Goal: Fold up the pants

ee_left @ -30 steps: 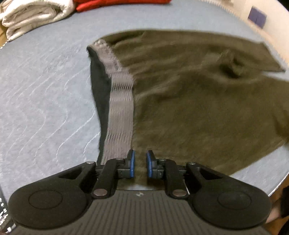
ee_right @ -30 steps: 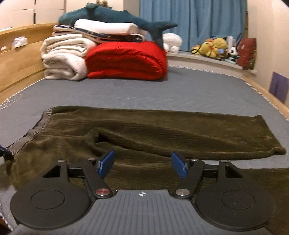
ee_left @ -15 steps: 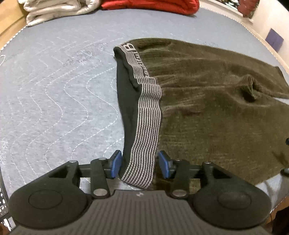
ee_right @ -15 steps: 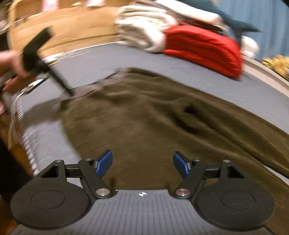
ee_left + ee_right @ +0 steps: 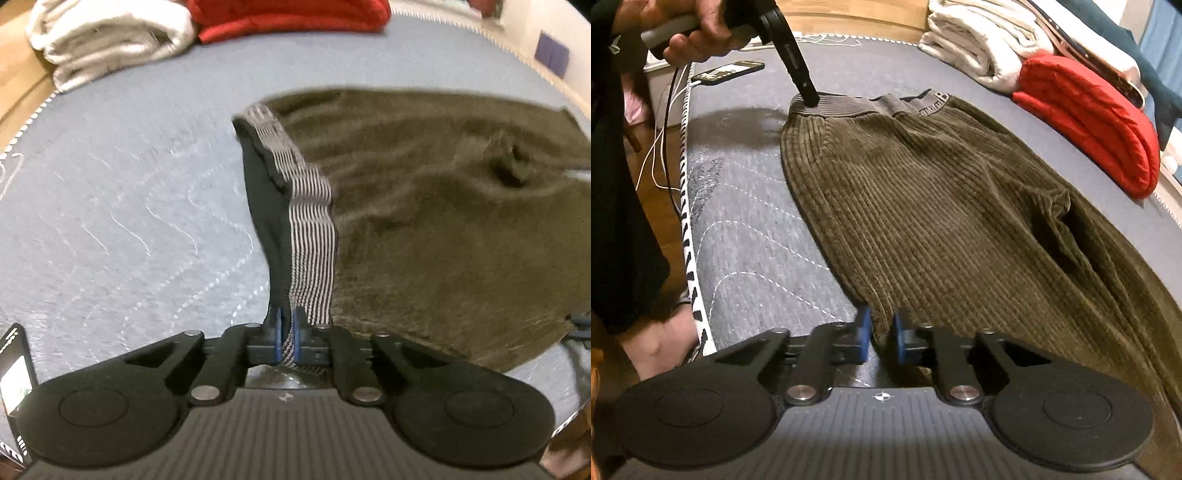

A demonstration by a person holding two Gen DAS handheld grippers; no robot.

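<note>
Olive corduroy pants [image 5: 443, 206] with a grey striped waistband [image 5: 312, 206] lie spread on the grey mattress [image 5: 129, 221]. My left gripper [image 5: 287, 338] is shut on the near corner of the waistband and lifts it a little. In the right wrist view the pants [image 5: 942, 206] stretch away from me, and my right gripper [image 5: 882, 338] is shut on the near side edge of the pants below the waist. The left gripper [image 5: 812, 99] shows there too, pinching the waistband corner at the far left.
Folded white blankets [image 5: 107, 40] and a red quilt [image 5: 291, 14] lie at the far end of the bed. A phone [image 5: 729, 72] with a cable lies at the bed's corner. The bed edge [image 5: 687, 206] runs down the left of the right wrist view, with the floor beyond.
My left gripper has closed on the waistband corner. My right gripper has swung left to the side edge of the pants and closed on it.
</note>
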